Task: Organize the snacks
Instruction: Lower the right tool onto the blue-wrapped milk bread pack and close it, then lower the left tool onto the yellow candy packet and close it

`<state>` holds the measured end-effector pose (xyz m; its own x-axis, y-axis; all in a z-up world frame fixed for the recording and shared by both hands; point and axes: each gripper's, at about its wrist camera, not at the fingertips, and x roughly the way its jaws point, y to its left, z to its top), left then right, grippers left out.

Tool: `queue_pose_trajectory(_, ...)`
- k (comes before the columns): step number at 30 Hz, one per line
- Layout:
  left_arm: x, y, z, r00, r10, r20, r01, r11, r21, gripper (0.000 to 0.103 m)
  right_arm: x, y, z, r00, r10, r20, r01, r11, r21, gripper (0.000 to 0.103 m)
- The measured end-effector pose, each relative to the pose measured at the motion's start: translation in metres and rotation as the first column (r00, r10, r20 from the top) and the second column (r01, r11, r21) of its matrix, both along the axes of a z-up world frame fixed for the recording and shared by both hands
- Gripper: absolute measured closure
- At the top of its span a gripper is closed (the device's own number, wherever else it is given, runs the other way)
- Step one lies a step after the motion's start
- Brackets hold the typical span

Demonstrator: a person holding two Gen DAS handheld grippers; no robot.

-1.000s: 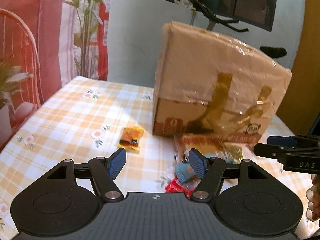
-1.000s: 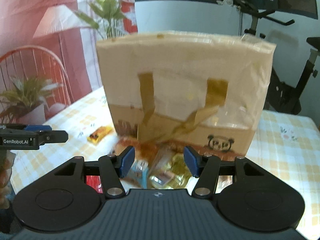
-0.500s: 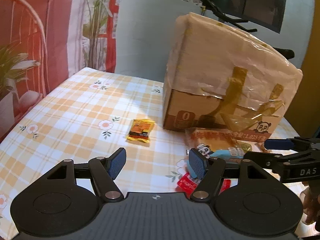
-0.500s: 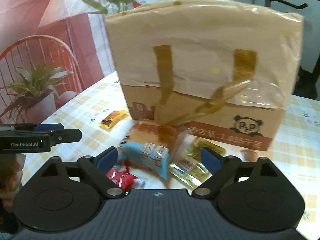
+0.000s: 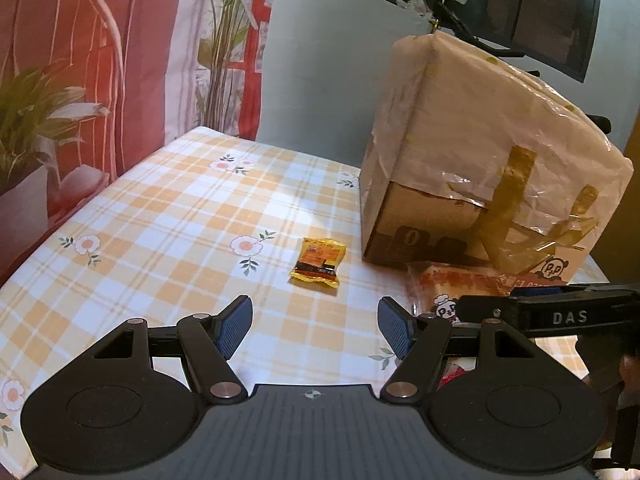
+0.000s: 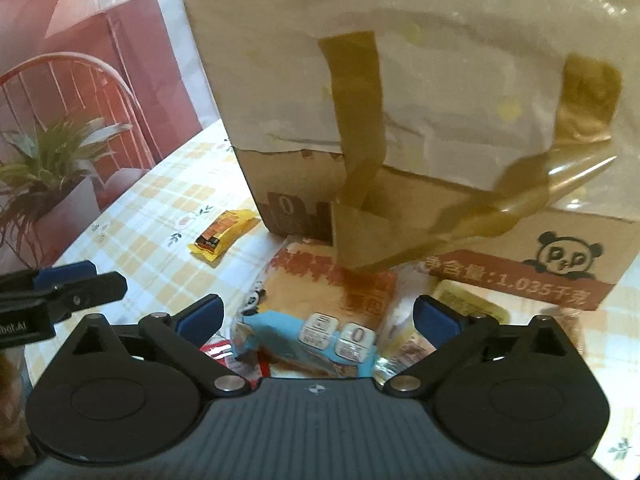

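Note:
A pile of snack packets lies in front of a taped cardboard box (image 6: 400,100). In it are a blue packet (image 6: 316,340), an orange bread packet (image 6: 332,280), a yellow packet (image 6: 452,312) and a red packet (image 6: 216,350). My right gripper (image 6: 320,316) hangs low over the pile. Its jaws are opening wide, with the blue packet below and between them, untouched by the pads. A small yellow-orange packet (image 5: 318,266) lies alone left of the box (image 5: 480,168). My left gripper (image 5: 315,328) is open and holds nothing, just short of that packet.
A checked floral tablecloth (image 5: 168,216) covers the table. A potted plant (image 5: 32,120) and a red chair stand beyond its left edge. The right gripper's fingers (image 5: 520,312) reach in at the right of the left wrist view. An exercise bike stands behind the box.
The right gripper's jaws have spread wide, and it has come closer and lower over the snack pile. The left gripper has drifted slightly left, its jaws unchanged.

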<state>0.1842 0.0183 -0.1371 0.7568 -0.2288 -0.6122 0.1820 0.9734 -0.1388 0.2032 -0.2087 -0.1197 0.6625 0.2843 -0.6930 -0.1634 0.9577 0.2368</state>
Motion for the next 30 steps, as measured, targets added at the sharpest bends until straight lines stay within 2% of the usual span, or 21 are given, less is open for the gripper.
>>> queue_pose_trajectory(5, 0.001, 0.0, -0.002, 1.0, 0.002, -0.005, -0.002, 1.0, 0.007, 0.032, 0.013, 0.009, -0.005, 0.999, -0.03, -0.021, 0.029, 0.999, -0.012, 0.0)
queue_pose_trajectory(12, 0.003, 0.001, -0.004, 1.0, 0.009, -0.017, -0.009, 1.0, 0.014, 0.032, 0.026, 0.019, -0.018, 0.997, -0.058, -0.053, 0.054, 0.995, -0.084, 0.0)
queue_pose_trajectory(14, 0.005, 0.001, -0.005, 1.0, 0.005, -0.024, -0.005, 1.0, 0.016, 0.032, 0.022, 0.018, -0.018, 0.998, -0.053, -0.039, 0.049, 0.995, -0.086, 0.004)
queue_pose_trajectory(15, 0.007, 0.002, -0.005, 1.0, 0.002, -0.028, -0.001, 1.0, 0.015, 0.032, 0.02, 0.017, -0.017, 0.999, -0.037, -0.03, 0.035, 0.996, -0.078, 0.014)
queue_pose_trajectory(18, 0.015, 0.004, -0.004, 0.999, -0.008, -0.037, 0.008, 1.0, 0.01, 0.032, 0.008, 0.016, -0.013, 1.0, 0.004, -0.008, -0.005, 0.997, -0.079, 0.02)
queue_pose_trajectory(23, 0.038, 0.001, -0.005, 0.998, -0.054, -0.034, 0.055, 0.998, 0.038, 0.032, -0.017, 0.01, -0.012, 0.999, 0.035, 0.015, -0.034, 0.997, -0.066, 0.021)
queue_pose_trajectory(30, 0.081, -0.022, -0.021, 0.99, -0.121, -0.067, 0.127, 0.987, 0.094, 0.033, -0.042, -0.007, -0.008, 0.998, -0.022, 0.057, 0.028, 0.995, -0.093, 0.021)
